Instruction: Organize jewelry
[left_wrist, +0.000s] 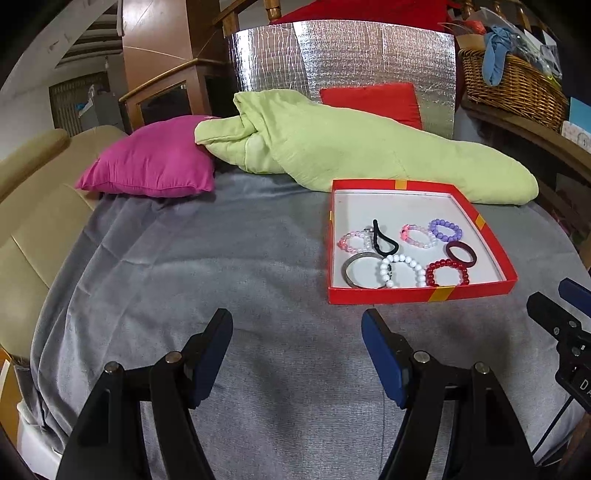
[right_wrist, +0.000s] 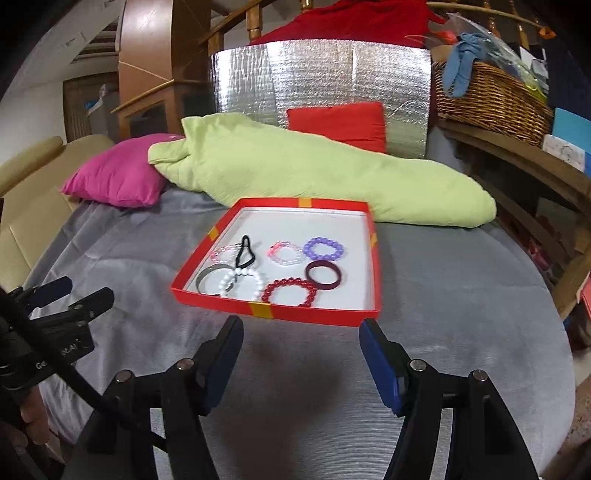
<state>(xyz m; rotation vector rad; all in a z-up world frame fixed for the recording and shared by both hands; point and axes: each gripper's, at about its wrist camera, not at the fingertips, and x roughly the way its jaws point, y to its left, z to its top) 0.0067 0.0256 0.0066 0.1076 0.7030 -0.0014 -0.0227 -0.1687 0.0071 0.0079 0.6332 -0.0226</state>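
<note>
Red box (right_wrist: 314, 317) unlabelled; left tongs (left_wrist: 297, 332), right tongs (right_wrist: 301, 341) wide, empty; camera lettering partial, unreadable.

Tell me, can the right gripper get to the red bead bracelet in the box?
Probably yes. The right gripper is open and empty, just short of the red box. The red bead bracelet lies near that front wall with nothing on top; only the low wall stands between.

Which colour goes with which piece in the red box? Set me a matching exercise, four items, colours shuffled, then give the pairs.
Column one:
1. beaded bracelet at the near wall
2. beaded bracelet at the far right
3. hair tie loop
4. plain bangle at the near left corner

Column two:
A. black
B. silver
C. dark red
D. purple

Pairs: 1-C, 2-D, 3-A, 4-B
</note>
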